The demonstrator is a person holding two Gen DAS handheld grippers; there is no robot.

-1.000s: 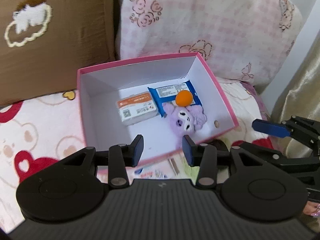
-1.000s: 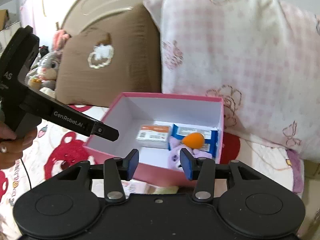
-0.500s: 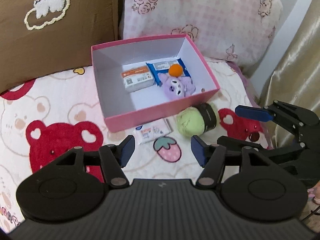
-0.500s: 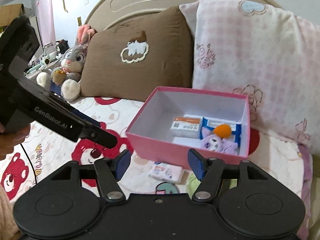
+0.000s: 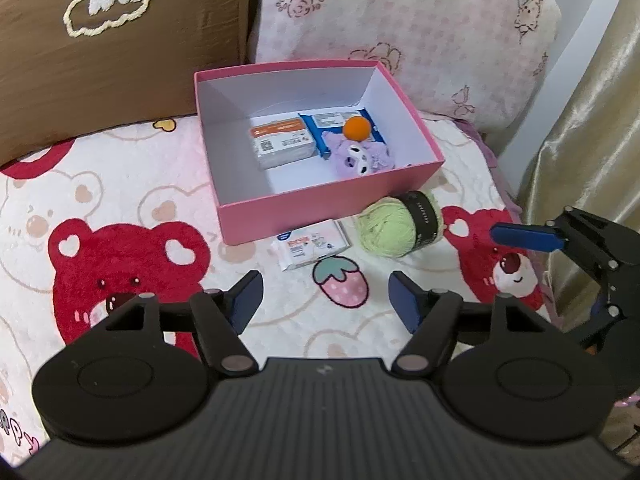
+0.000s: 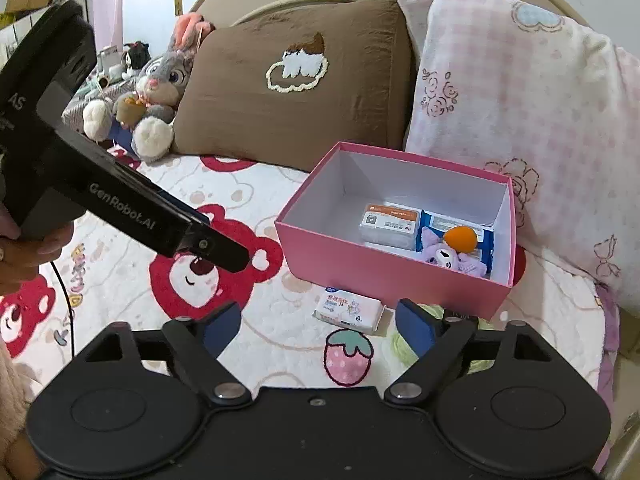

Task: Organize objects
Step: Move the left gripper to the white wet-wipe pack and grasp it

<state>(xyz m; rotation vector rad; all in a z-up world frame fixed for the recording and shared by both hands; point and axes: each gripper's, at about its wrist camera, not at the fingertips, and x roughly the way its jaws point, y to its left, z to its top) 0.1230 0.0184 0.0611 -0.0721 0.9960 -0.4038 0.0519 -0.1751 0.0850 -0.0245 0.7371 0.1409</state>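
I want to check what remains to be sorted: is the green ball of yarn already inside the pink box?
No, the green ball of yarn lies on the blanket outside the pink box, beside its near wall.

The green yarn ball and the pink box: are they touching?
Cannot tell. In the left wrist view the green yarn ball sits right against the pink box front wall, with no clear gap or contact visible.

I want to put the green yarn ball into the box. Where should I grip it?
Grip the green yarn ball across its soft sides, beside the black band, coming from above. It lies on its side touching the pink box, so the right gripper's open jaws fit best.
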